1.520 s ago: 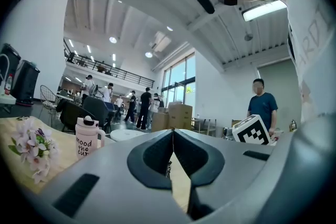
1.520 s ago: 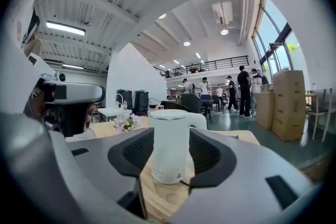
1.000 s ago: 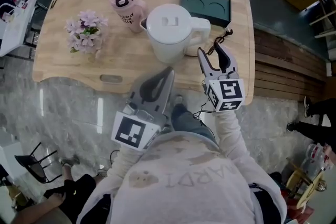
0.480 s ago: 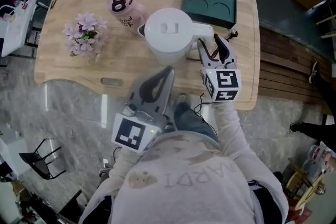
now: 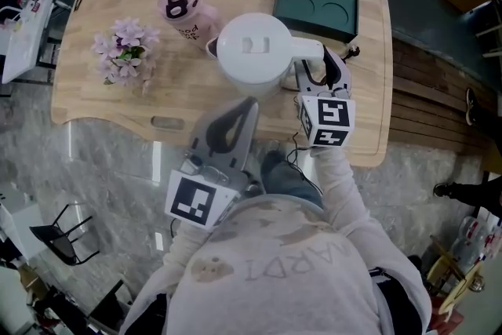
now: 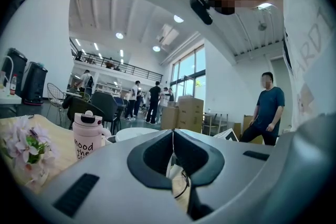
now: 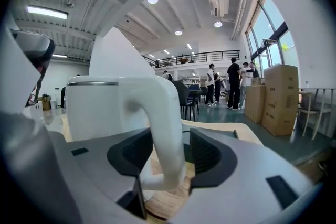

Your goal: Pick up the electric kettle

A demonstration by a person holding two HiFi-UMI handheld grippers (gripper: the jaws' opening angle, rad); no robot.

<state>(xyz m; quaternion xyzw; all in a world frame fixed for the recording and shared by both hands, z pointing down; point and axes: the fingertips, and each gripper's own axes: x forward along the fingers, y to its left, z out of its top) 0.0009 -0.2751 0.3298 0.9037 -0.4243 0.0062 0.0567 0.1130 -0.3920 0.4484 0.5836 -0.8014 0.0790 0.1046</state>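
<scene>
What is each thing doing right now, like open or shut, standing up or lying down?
electric kettle: upright on the table, lid shut.
right gripper: jaws apart around the kettle's handle, not squeezing yet.
left gripper: jaws together, empty.
pink bottle: upright, cap on.
green box: lying flat.
flowers: resting on the table.
</scene>
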